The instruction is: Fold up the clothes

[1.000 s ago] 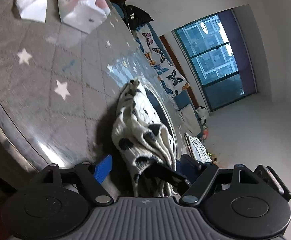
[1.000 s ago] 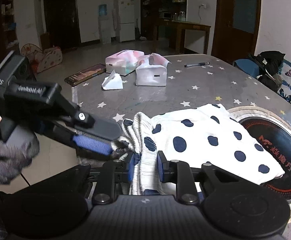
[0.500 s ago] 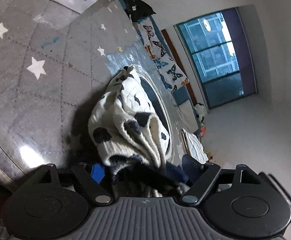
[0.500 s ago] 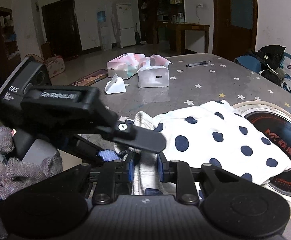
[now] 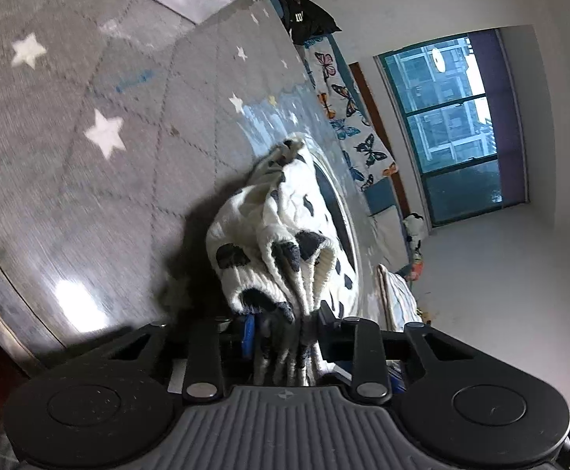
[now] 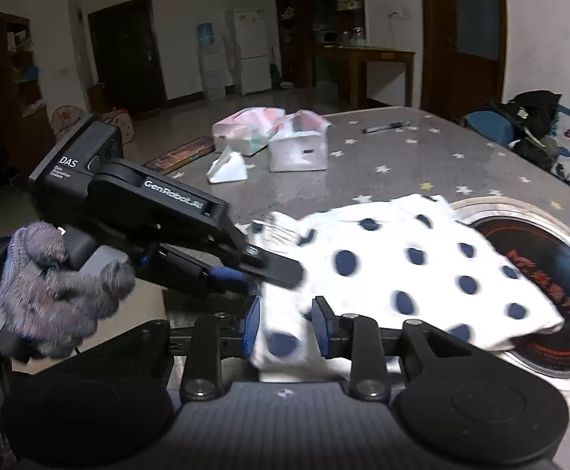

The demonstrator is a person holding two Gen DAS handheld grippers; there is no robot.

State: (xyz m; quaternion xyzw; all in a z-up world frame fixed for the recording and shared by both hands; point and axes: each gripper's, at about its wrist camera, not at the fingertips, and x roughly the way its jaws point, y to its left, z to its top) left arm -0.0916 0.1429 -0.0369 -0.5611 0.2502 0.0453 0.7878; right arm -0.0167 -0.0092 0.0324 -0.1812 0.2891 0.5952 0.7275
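A white garment with dark blue dots (image 6: 410, 266) lies on the grey star-patterned table (image 6: 422, 160), partly over a round black and red plate (image 6: 547, 258). My right gripper (image 6: 287, 327) is shut on the garment's near edge. My left gripper (image 5: 285, 333) is shut on a bunched corner of the same garment (image 5: 281, 243), just left of the right one. In the right wrist view the left gripper (image 6: 261, 270) reaches in from the left, held by a gloved hand (image 6: 54, 282).
Two tissue packs (image 6: 285, 141) and a crumpled white tissue (image 6: 228, 166) sit at the table's far side, with a pen (image 6: 386, 127) further right. A dark bag (image 6: 531, 113) lies on a butterfly-patterned sofa. The table's near edge (image 5: 7, 305) is close to the left gripper.
My left gripper closed from open onto the bunched corner of the garment. The garment shifted slightly and bunched up between the two grippers. My right gripper kept its hold.
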